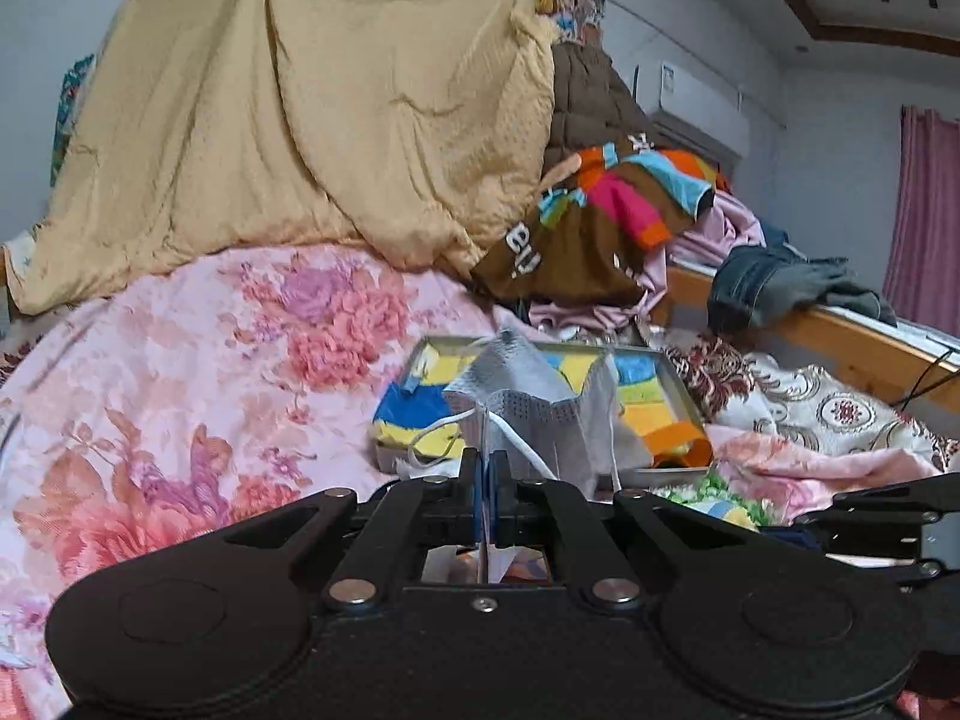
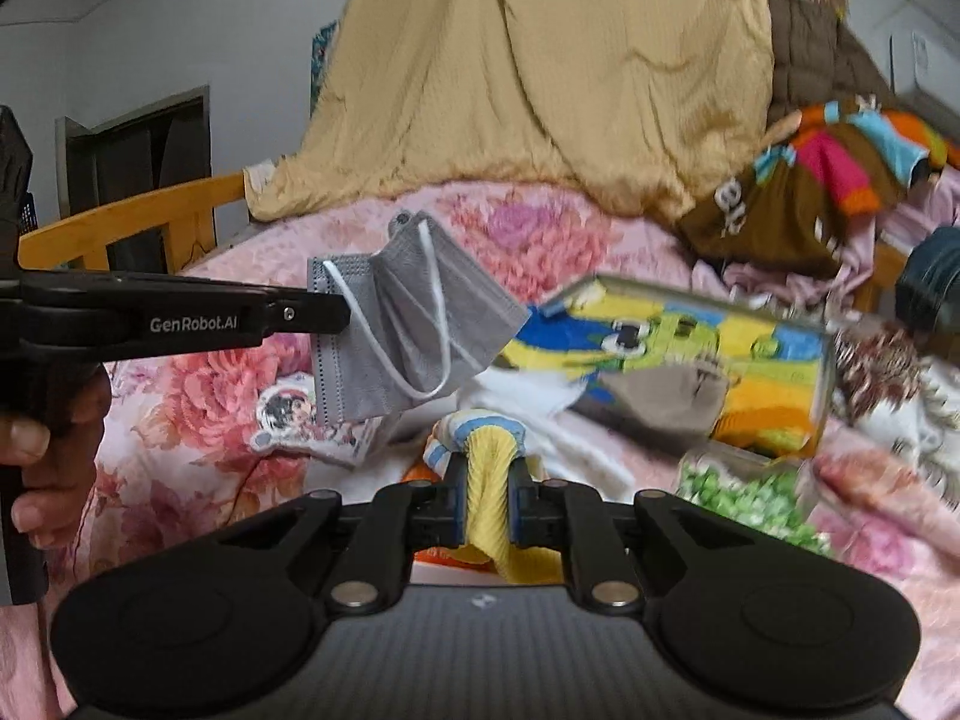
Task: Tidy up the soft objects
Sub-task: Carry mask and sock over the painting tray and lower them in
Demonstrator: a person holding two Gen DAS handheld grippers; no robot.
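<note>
A grey face mask [image 1: 540, 402] with white ear loops hangs in the air above the bed, and my left gripper [image 1: 485, 465] is shut on its edge. In the right wrist view the same mask [image 2: 408, 324] dangles from the left gripper [image 2: 339, 315], which reaches in from the left. My right gripper [image 2: 487, 480] is shut on a yellow ribbed sock [image 2: 489, 462] with a blue-striped cuff, lifted off the bedding. Beyond both lies a metal tray [image 1: 681, 387] [image 2: 828, 360] filled with bright blue, yellow and orange cloths.
A pink floral quilt [image 1: 210, 396] covers the bed, with a beige quilt [image 1: 312, 108] heaped behind it. A brown multicoloured garment [image 1: 588, 240] and jeans [image 1: 756, 288] pile up at the right by a wooden rail. A green-patterned tray [image 2: 750, 498] and a cartoon card [image 2: 288, 414] lie nearby. A person's hand [image 2: 54, 420] grips the left handle.
</note>
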